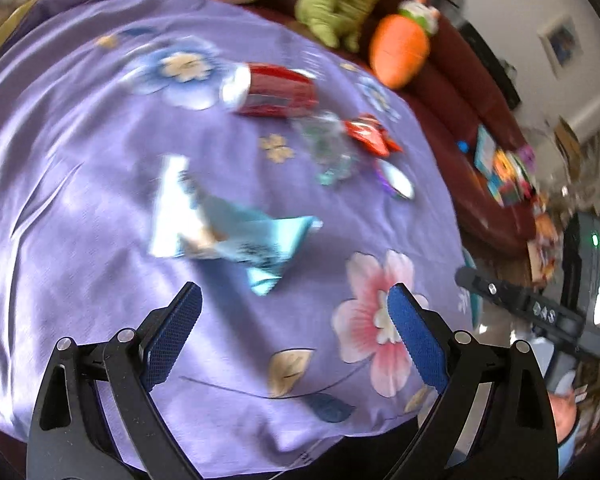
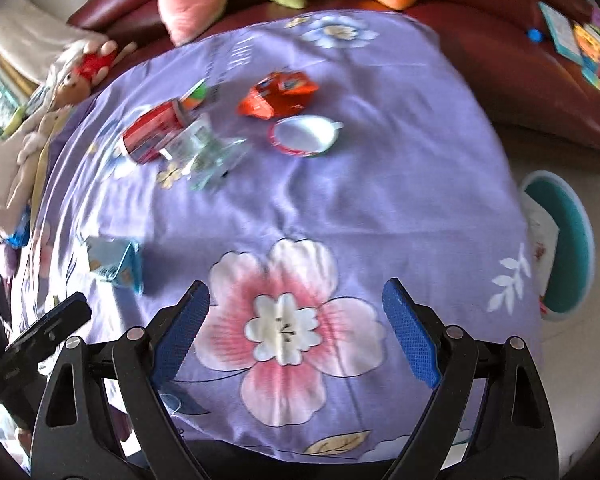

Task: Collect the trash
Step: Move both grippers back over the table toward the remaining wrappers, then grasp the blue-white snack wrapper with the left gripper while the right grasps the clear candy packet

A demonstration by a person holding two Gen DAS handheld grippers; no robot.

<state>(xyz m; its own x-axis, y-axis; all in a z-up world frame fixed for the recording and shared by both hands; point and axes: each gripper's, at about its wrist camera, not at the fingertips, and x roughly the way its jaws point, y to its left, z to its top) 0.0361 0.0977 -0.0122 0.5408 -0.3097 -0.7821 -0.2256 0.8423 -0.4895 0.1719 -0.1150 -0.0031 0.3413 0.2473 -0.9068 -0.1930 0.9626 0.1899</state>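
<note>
Both tongs stand open and empty over the purple floral cloth (image 2: 380, 184); the crumpled blue carton (image 1: 236, 232) lies just ahead of the left tongs (image 1: 296, 300), long axis crosswise, and well left of the right tongs (image 2: 296, 296), so the left is judged nearer.

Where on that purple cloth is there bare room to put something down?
The near part is free, around the big pink flower up to the blue carton. The far middle is crowded: red can, clear wrapper, orange packet, white cup.
</note>
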